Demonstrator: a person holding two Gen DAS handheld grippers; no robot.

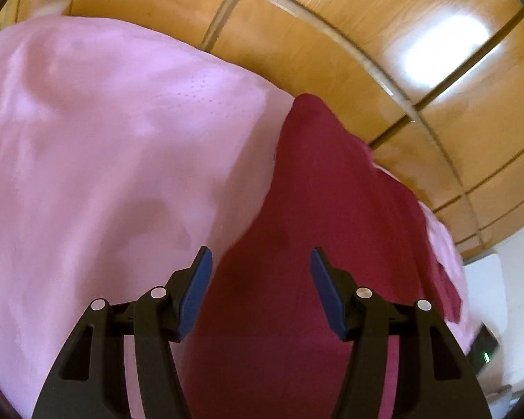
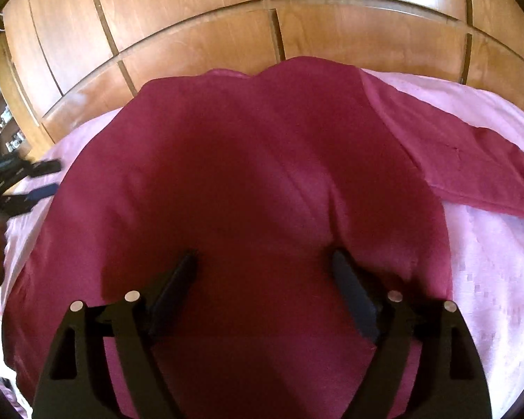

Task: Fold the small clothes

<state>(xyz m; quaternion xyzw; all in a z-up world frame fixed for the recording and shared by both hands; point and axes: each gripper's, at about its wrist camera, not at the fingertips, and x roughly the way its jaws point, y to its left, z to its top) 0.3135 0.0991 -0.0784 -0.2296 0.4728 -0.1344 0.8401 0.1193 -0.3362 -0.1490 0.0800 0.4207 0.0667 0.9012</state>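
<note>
The garment (image 2: 248, 160) is lying spread on the pink sheet (image 2: 489, 262), one sleeve trailing off rightward. The right gripper (image 2: 263, 262) is hovering wide directly over its middle; the left gripper (image 1: 260, 258), also wide, is hanging at its left edge.

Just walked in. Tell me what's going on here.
A person with a gripper in each hand is working on a dark red garment spread over a pink sheet, with wooden panelling behind. Both the left gripper and right gripper are open above the cloth, holding nothing. One red sleeve-like flap lies out to the side, not yet folded in.
</note>
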